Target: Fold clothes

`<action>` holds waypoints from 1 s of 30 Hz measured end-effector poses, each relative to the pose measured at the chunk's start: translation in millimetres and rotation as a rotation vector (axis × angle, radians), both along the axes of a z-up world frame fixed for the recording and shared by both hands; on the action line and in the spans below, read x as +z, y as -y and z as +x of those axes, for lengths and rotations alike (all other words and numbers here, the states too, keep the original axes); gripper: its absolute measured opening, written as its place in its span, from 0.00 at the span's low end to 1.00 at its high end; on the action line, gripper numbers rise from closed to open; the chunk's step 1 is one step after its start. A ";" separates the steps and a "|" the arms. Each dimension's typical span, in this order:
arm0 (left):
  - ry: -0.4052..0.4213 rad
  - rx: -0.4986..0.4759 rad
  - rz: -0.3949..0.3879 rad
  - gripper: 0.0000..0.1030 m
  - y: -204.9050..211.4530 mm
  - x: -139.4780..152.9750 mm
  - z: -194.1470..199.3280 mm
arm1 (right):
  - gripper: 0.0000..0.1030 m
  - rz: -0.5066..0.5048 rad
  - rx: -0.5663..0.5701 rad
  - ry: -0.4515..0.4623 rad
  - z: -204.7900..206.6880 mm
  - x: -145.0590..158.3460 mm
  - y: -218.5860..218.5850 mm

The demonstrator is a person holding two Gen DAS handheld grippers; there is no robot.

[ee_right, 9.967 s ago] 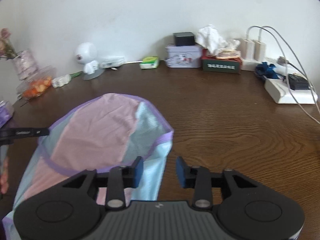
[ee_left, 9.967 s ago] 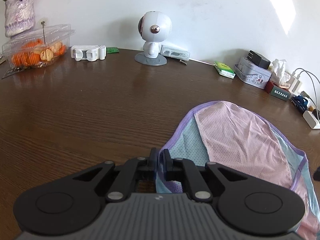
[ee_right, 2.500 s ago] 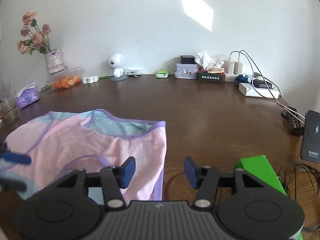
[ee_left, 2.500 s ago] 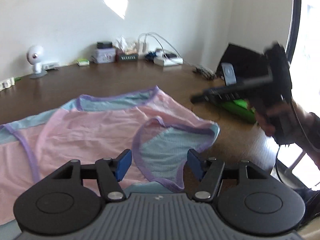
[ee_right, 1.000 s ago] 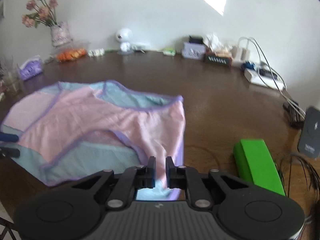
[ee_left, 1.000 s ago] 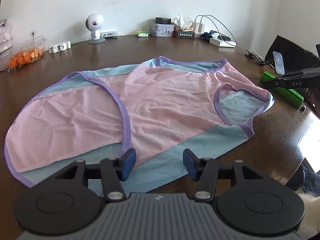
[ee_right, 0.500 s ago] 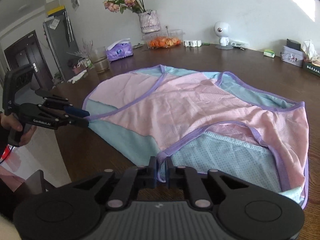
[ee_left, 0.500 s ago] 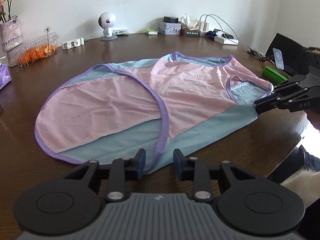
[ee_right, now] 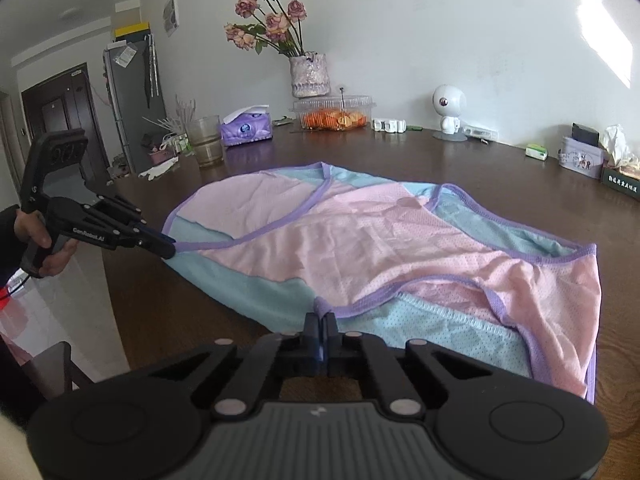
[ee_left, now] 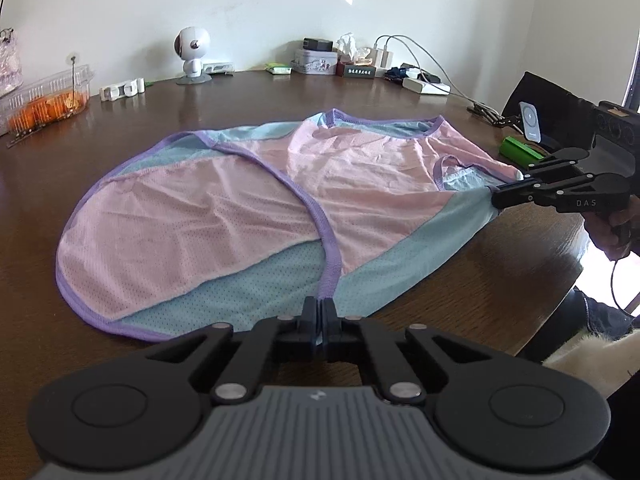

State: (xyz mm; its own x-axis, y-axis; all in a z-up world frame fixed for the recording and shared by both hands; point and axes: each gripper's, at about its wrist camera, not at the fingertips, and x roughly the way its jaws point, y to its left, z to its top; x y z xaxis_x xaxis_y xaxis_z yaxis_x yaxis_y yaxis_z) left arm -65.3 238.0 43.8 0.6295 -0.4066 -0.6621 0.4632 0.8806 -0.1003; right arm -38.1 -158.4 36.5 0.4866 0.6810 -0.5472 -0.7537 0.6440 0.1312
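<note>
Garment (ee_left: 248, 208) lies spread flat on my brown table (ee_left: 200, 104), pink and light blue with purple trim. My left gripper (ee_left: 321, 309) has just clamped tight on the purple hem at the near edge; my right gripper (ee_right: 321, 322) is pinched closed on the opposite corner.

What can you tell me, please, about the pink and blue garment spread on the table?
The pink and light-blue mesh garment with purple trim lies spread nearly flat, lightly wrinkled, on the dark wooden table. It looks thin and perforated, with pink panels, blue panels and purple-bound curved openings. The left gripper is shut on its near purple-trimmed edge, and the right gripper is shut on its other end, by a purple seam.
</note>
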 end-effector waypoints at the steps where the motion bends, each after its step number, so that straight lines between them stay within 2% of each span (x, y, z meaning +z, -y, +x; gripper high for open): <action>1: 0.016 -0.004 -0.003 0.02 -1.2 4.9 2.8 | 0.01 0.009 -0.002 0.006 4.0 4.5 0.4; 9: 0.093 0.026 0.044 0.02 -11.9 27.0 59.5 | 0.01 0.023 -0.016 -0.012 69.7 17.1 -9.5; 14: 0.079 0.005 0.068 0.02 -8.5 20.5 99.8 | 0.01 0.000 -0.020 -0.052 111.0 8.2 -21.3; 17: 0.026 0.009 0.096 0.03 -8.6 11.8 113.7 | 0.03 -0.062 -0.040 -0.083 126.5 -3.1 -28.3; 18: 0.024 0.012 0.113 0.06 -10.5 9.9 112.3 | 0.06 -0.070 -0.055 -0.092 127.1 -4.0 -26.9; 20: 0.029 0.051 0.084 0.15 -27.3 13.8 100.2 | 0.12 -0.043 -0.082 -0.086 121.5 4.4 -10.7; 21: 0.032 0.085 0.061 0.26 -38.5 16.8 92.5 | 0.25 -0.027 -0.085 -0.077 115.7 11.7 2.3; 22: 0.038 0.119 0.043 0.32 -49.4 20.0 83.4 | 0.36 -0.017 -0.087 -0.063 107.7 19.8 16.9; 23: 0.044 0.143 0.033 0.33 -57.8 22.4 74.6 | 0.41 -0.015 -0.080 -0.042 98.2 26.6 31.3; 26: 0.019 0.183 0.028 0.33 -69.1 17.8 56.4 | 0.47 -0.084 -0.063 -0.024 66.5 26.2 63.4; 30: -0.032 0.164 0.078 0.32 -61.3 -3.8 55.9 | 0.45 -0.121 -0.128 -0.066 46.6 -3.2 85.7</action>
State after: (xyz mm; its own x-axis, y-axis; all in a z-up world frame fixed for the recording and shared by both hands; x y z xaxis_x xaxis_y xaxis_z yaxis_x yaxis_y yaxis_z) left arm -9.4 299.3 40.0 0.6611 -0.2464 -0.7087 0.3099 0.9499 -0.0412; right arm 8.5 -244.2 33.3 0.5254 0.5435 -0.6546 -0.6572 0.7479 0.0935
